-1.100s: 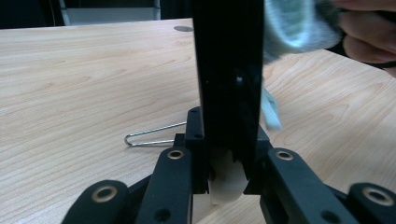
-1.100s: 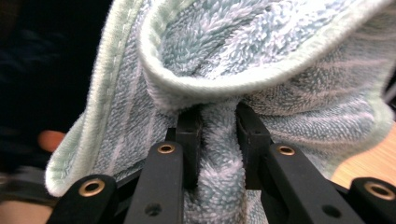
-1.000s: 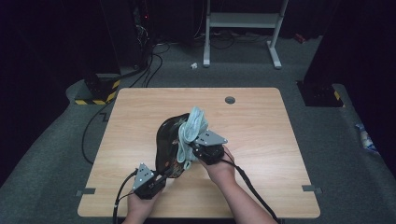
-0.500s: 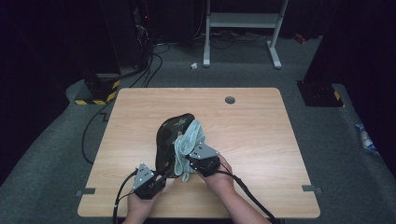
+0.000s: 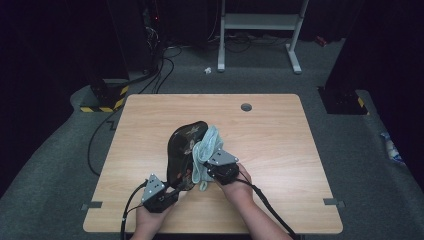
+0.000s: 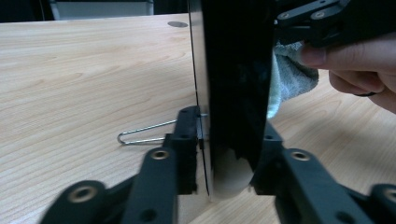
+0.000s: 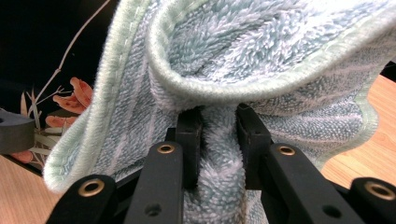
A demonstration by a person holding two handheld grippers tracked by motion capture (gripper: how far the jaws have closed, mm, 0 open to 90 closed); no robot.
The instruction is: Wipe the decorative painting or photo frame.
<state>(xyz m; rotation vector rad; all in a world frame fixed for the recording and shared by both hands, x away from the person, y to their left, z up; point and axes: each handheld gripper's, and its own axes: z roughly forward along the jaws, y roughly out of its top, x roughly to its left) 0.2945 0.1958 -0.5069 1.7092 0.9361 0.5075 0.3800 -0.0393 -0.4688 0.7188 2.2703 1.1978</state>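
Observation:
A black lacquered plate with an orange flower pattern stands on edge near the table's front. My left gripper is shut on its lower rim. In the left gripper view the plate is edge-on between the jaws of the left gripper. My right gripper is shut on a pale blue towel, which lies against the plate's right face. In the right gripper view the towel bunches over the right gripper, with the plate behind at left.
A bent wire stand lies on the wooden table just left of the plate. A round cable hole is at the table's far edge. Cables trail on the floor at left. A white frame stands behind.
My right gripper has drawn the towel down the plate's face toward the person, from the upper rim to its lower half. The left gripper and the plate stay put.

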